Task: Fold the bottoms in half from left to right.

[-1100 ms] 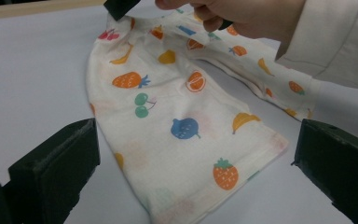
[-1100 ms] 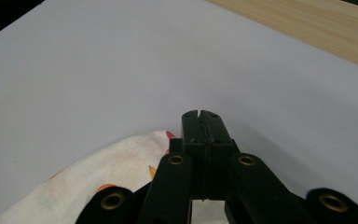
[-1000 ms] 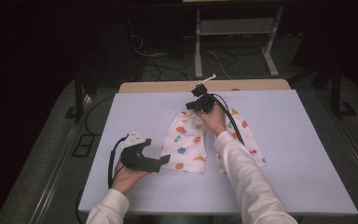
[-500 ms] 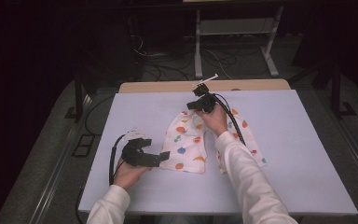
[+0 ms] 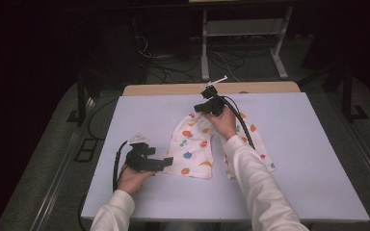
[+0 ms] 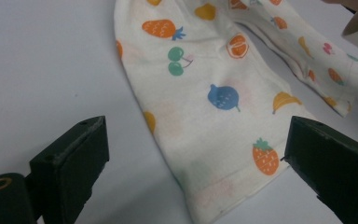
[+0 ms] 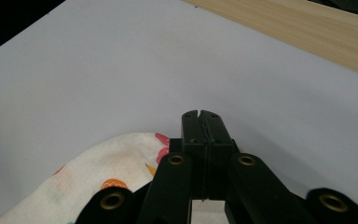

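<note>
Near the front-left part of the tabletop (image 5: 289, 144), the left gripper (image 5: 166, 162) sits low with its jaws spread wide. They have just been closing a little, with the hem of one trouser leg lying between them but untouched by the pads. The fruit-print baby trousers (image 5: 192, 154) lie flat about the middle of the tabletop, waistband toward the far edge and both legs pointing to the near edge. At the waistband the right gripper (image 5: 207, 107) rests with its jaws pressed fully together; in its own view a fold of cloth lies just beside them, and whether any fabric is pinched I cannot tell.

The step in hand looks like taking hold of the left leg's hem, probably to fold it. Next, the left jaws need to drop onto the hem and shut on it.

No brand, label or writing can be read; the cloth carries only printed fruit.
</note>
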The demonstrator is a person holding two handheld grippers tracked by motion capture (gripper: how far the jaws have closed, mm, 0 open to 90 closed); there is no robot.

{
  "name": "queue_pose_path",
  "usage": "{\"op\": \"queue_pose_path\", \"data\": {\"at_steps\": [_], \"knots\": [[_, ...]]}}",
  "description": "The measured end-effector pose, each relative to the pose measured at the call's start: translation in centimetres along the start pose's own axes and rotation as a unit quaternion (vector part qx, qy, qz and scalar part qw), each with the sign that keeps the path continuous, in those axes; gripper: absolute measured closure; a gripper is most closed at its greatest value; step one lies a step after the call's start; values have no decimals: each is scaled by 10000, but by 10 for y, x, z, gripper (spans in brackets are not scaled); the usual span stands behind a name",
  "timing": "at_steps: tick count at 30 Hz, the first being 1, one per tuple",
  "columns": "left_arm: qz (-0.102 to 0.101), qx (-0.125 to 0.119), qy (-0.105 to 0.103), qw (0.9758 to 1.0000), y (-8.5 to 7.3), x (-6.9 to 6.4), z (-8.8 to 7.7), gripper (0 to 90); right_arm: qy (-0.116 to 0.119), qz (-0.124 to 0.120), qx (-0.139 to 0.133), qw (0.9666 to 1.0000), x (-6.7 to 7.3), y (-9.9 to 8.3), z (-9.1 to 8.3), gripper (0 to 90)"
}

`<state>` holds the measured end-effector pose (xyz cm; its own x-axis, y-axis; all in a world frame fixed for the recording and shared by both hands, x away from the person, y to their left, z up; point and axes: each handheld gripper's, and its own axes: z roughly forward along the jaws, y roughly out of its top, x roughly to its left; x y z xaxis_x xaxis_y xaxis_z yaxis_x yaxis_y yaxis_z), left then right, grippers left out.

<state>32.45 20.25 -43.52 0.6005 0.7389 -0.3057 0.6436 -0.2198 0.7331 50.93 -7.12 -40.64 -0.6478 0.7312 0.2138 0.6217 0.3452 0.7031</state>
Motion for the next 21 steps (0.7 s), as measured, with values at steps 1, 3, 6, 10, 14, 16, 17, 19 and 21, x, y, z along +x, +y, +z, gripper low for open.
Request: {"op": "queue_pose_path", "data": {"at_steps": [1,3,6,10,14,16,17,19,21], "knots": [[-24,15,-9,10000,0,1,0,70,-2,5,-4,10000,0,0,0,882],[-92,18,-52,9999,-2,2,-1,105,1,39,-7,10000,0,-1,0,883],[-168,124,-160,9997,-6,5,1,171,11,36,-28,10000,-1,-2,-1,882],[-269,262,-219,9991,-10,9,3,215,18,51,-43,10000,-2,-2,-2,882],[-327,289,-284,9986,-12,12,2,283,34,54,-54,10000,-2,-3,-2,882],[-328,351,-309,9984,-13,12,2,310,36,57,-54,10000,-2,-3,-2,882],[-334,383,-304,9982,-13,12,2,322,30,66,-64,10000,-2,-3,-3,882],[-358,417,-367,9978,-13,12,3,364,33,64,-71,9999,-2,-3,-3,882],[-337,440,-353,9978,-13,12,3,398,37,61,-70,10000,-2,-3,-3,882]]}}
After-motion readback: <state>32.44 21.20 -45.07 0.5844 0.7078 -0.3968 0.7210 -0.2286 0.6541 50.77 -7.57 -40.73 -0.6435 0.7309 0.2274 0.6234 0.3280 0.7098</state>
